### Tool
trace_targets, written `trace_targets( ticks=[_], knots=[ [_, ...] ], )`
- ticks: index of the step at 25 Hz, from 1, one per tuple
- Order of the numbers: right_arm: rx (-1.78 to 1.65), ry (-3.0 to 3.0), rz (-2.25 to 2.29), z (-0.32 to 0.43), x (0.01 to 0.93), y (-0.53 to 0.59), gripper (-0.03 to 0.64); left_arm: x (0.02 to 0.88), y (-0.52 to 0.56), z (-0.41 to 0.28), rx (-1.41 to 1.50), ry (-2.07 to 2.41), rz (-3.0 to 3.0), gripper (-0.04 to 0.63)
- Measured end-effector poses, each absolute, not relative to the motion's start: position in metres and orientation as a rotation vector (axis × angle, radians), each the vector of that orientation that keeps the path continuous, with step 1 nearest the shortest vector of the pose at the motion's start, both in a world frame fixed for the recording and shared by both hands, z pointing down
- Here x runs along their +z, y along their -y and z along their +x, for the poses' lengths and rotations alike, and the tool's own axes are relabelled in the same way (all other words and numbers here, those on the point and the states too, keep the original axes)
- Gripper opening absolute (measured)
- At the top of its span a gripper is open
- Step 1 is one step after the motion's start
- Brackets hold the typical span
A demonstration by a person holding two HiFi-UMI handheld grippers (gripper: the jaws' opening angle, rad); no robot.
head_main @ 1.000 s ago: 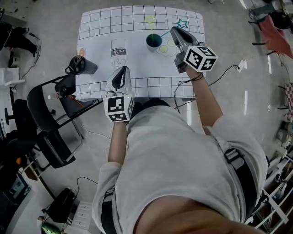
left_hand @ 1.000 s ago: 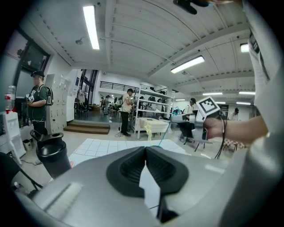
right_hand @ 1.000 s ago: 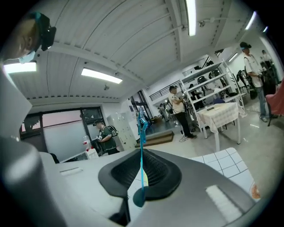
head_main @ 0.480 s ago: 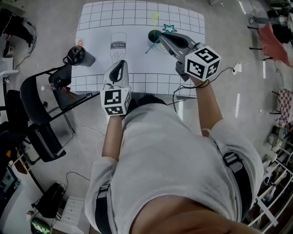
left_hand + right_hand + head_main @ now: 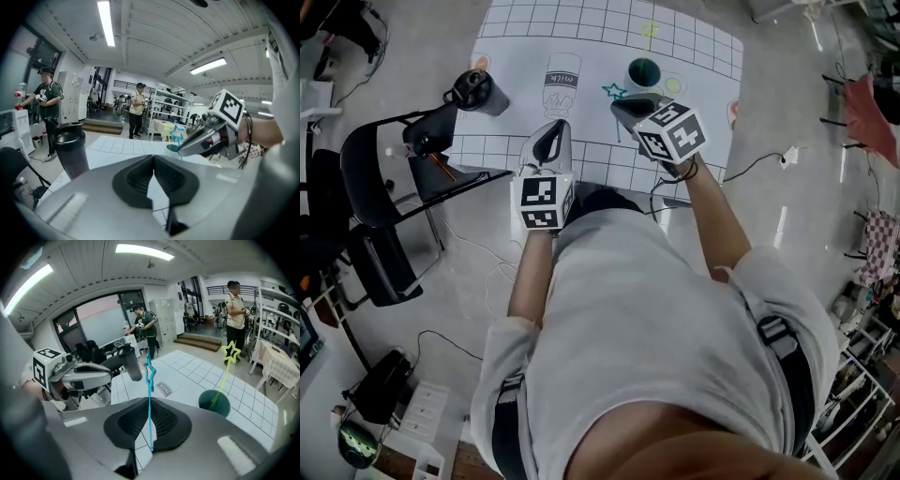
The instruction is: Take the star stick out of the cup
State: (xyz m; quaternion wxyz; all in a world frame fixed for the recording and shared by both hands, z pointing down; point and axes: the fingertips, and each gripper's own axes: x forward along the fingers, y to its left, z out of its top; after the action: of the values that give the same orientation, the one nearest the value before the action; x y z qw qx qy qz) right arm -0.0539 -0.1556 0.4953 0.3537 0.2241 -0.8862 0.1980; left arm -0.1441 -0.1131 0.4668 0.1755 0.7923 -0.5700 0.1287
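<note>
My right gripper (image 5: 620, 101) is shut on a blue star stick (image 5: 613, 91), which stands clear of the cup, to its near left over the mat. In the right gripper view the thin stick (image 5: 149, 404) rises from between the jaws to its star (image 5: 149, 371). The dark green cup (image 5: 644, 72) stands on the grid mat with a yellow star stick (image 5: 650, 33) in it; both also show in the right gripper view, the cup (image 5: 214, 402) and the yellow star (image 5: 230, 352). My left gripper (image 5: 553, 127) hovers at the mat's near edge, shut on nothing.
A black shaker bottle (image 5: 478, 91) stands at the mat's left edge. A milk-bottle outline (image 5: 562, 82) is printed on the white grid mat (image 5: 694, 42). A black chair (image 5: 384, 178) sits left of the table. People stand far off in the room.
The right gripper has drawn the blue star stick out of the cup and carried it left and toward me. The left gripper has stayed put.
</note>
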Motion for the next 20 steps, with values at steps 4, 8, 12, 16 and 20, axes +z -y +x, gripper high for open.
trace_targets(
  ticks=[4, 8, 12, 16, 20],
  knots=[
    [0.487, 2.266, 0.548, -0.072, 0.521, 0.147, 0.015, 0.475, 0.112, -0.155, 0.371, 1.629, 2.207, 0.003],
    [0.465, 2.321, 0.602, -0.089, 0.531, 0.157, 0.015, 0.482, 0.111, -0.167, 0.385, 1.646, 2.175, 0.003],
    [0.457, 2.36, 0.651, -0.109, 0.552, 0.165, 0.017, 0.49, 0.107, -0.186, 0.408, 1.665, 2.125, 0.003],
    [0.472, 2.308, 0.646, -0.12, 0.582, 0.167, 0.015, 0.491, 0.102, -0.201, 0.412, 1.687, 2.099, 0.003],
    [0.433, 2.239, 0.636, -0.131, 0.607, 0.167, 0.015, 0.493, 0.1, -0.218, 0.438, 1.691, 2.089, 0.003]
  ],
)
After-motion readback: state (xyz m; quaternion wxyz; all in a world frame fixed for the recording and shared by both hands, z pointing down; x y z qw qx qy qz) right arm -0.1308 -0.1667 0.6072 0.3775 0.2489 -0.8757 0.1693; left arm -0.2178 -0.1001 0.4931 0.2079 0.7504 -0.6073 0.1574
